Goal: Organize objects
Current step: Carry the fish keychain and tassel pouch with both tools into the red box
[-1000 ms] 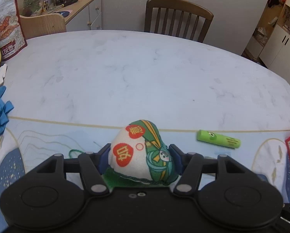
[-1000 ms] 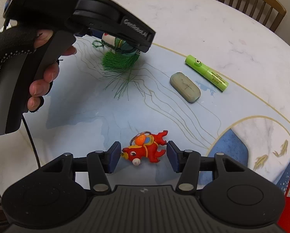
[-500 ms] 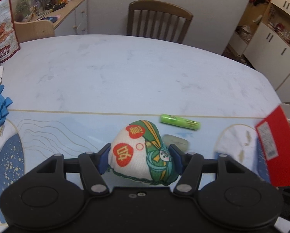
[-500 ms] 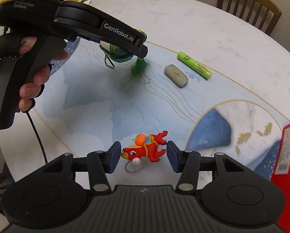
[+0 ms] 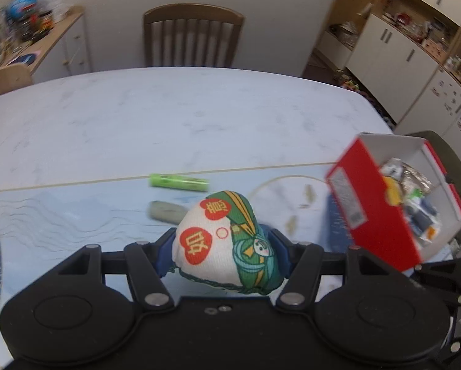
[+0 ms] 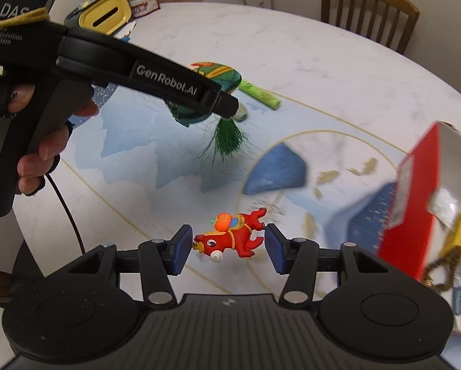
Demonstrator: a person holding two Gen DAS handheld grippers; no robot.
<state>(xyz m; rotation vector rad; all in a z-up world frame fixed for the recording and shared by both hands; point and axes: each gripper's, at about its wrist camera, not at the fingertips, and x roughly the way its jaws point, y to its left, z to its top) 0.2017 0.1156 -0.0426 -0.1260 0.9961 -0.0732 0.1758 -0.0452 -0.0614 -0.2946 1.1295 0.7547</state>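
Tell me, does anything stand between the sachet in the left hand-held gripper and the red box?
Nothing visible does. The left hand-held gripper holds the zongzi-shaped sachet above the mat, and the open red box lies to its right. The green tube and grey stone lie ahead, off that path.

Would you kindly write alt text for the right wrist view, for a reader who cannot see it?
The right gripper holds a red fish toy above a patterned table. Opposite, a hand's left gripper carries a green-tasselled pouch; an open red box sits at right.
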